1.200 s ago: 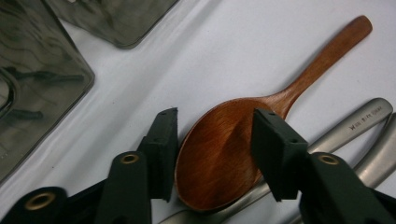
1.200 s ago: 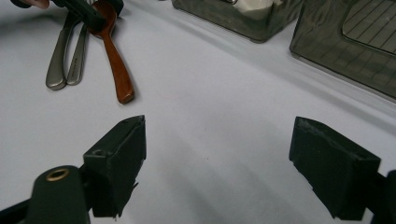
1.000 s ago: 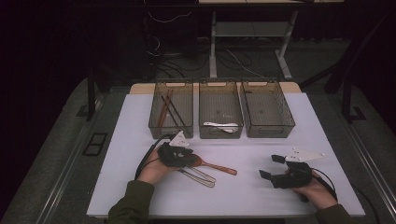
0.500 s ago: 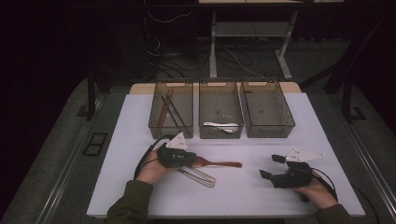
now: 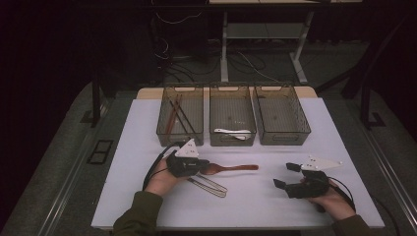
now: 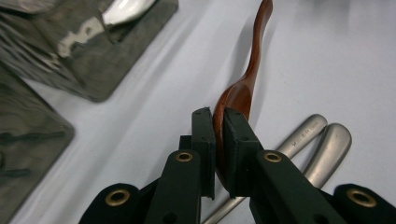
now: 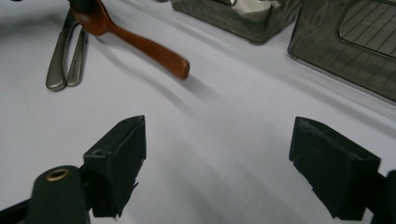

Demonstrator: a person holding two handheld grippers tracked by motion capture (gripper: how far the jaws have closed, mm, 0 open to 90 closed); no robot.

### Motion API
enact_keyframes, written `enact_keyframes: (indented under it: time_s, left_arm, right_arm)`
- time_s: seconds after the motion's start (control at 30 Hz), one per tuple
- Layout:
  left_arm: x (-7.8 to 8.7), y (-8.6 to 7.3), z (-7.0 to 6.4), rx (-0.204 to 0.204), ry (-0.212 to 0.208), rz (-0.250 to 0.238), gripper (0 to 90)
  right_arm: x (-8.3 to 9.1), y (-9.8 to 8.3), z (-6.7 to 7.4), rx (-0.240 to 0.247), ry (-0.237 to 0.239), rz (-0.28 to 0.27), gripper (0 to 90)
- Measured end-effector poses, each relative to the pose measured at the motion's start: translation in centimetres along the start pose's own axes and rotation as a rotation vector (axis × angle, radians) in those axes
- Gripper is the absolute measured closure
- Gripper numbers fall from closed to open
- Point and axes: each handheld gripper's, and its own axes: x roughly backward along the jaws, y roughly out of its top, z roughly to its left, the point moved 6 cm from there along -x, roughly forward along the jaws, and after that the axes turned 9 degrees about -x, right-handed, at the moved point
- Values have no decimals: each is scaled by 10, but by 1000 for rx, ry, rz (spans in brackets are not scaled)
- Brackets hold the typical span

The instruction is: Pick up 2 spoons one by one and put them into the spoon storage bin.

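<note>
A brown wooden spoon (image 5: 232, 168) is held by its bowl in my left gripper (image 5: 203, 167), handle pointing right, just above the white table. In the left gripper view the two pads (image 6: 204, 133) press on either side of the spoon's bowl (image 6: 238, 93); the jaws have just been closing on it. My right gripper (image 5: 284, 175) rests at the table's right, open, with nothing between its jaws (image 7: 219, 149). In the right gripper view the spoon (image 7: 140, 44) casts a shadow on the table.
Two joined metal handles (image 5: 210, 185) lie on the table beside the left gripper. Three dark bins stand in a row behind: the left (image 5: 163, 132) holds brown sticks, the middle (image 5: 232, 142) a white spoon, the right (image 5: 281, 142) looks bare.
The left gripper's jaws have shut on the spoon's bowl. The spoon, which lay slanted on the table, now points level to the right. The right gripper has stayed put.
</note>
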Motion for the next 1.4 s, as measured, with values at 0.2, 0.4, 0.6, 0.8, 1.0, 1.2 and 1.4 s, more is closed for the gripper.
enact_keyframes:
  time_s: [0.2, 0.4, 0.6, 0.8, 1.0, 1.2, 1.4]
  left_arm:
    - [10, 9, 3, 20, 57, -35, 831]
    - [18, 18, 5, 36, 92, -52, 831]
    - [21, 24, 11, 46, 109, -67, 831]
    - [23, 41, 27, 52, 154, -87, 830]
    - [25, 58, 52, 75, 220, -89, 830]
    - [17, 74, 77, 92, 267, -73, 830]
    - [1, 83, 96, 122, 315, -58, 830]
  right_arm:
    - [-1, -1, 1, 5, -1, 5, 184]
    - [-1, -1, 1, 7, 0, 5, 184]
    - [-1, -1, 1, 7, 1, 5, 184]
    - [-1, 0, 1, 6, -2, 5, 184]
    - [-1, -1, 1, 5, -2, 6, 184]
    - [-1, 0, 0, 1, 0, 4, 184]
    - [0, -1, 0, 1, 2, 4, 184]
